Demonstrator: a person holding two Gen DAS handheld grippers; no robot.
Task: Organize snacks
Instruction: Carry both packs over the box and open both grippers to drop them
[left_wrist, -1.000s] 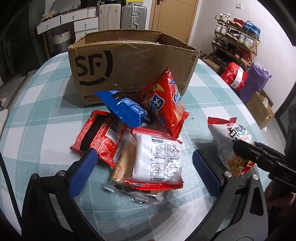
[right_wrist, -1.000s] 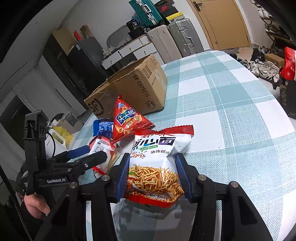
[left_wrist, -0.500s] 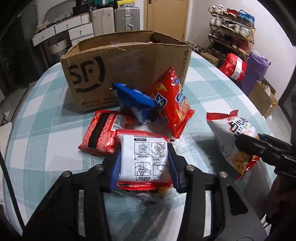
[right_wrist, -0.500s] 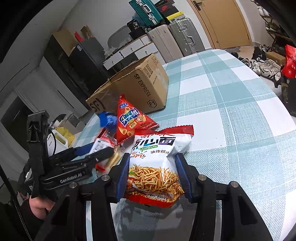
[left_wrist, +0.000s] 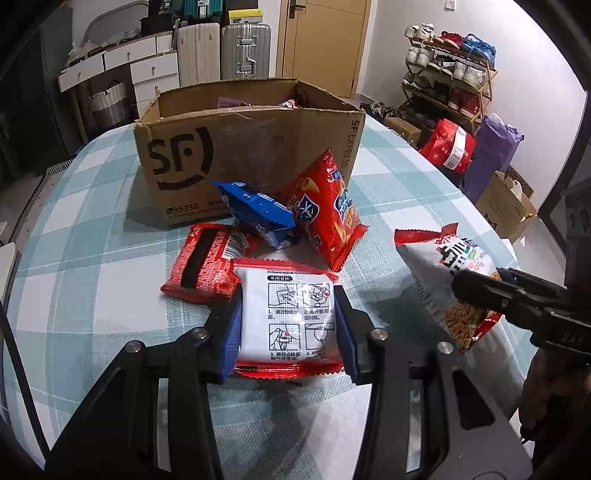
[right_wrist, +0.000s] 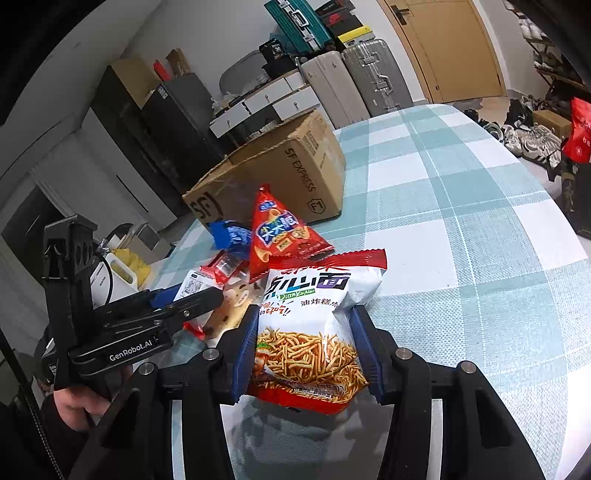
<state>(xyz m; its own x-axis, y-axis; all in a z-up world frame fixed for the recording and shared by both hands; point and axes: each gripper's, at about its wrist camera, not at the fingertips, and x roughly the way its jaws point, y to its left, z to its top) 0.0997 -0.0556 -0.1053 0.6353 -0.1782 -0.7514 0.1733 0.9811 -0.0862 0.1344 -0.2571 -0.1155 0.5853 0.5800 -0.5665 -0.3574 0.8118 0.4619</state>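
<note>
Our left claw is clenched on a white packet with a red border, its blue pads pressing the packet's two sides; printed instruction panels face up. The packet sits at the near edge of the snack pile on the checked tabletop. Just beyond it to the left lies a flat red packet, touching the white one's far left corner. Farther still, a blue packet tilts over the red one and leans toward the box, and a red triangular chip bag stands just right of it, both close against the front wall of the cardboard box. The box is open on top, and we can make out bits of purple and pink wrapping inside it, too little to name.

Our right claw is grasping a white noodle snack bag with a red top seal, the pads squeezing its lower half from both sides. In the left wrist view this bag sits to the right of the pile, apart from the chip bag. From the right wrist view we also see a hand gripping the left tool's handle at the near left.
</note>
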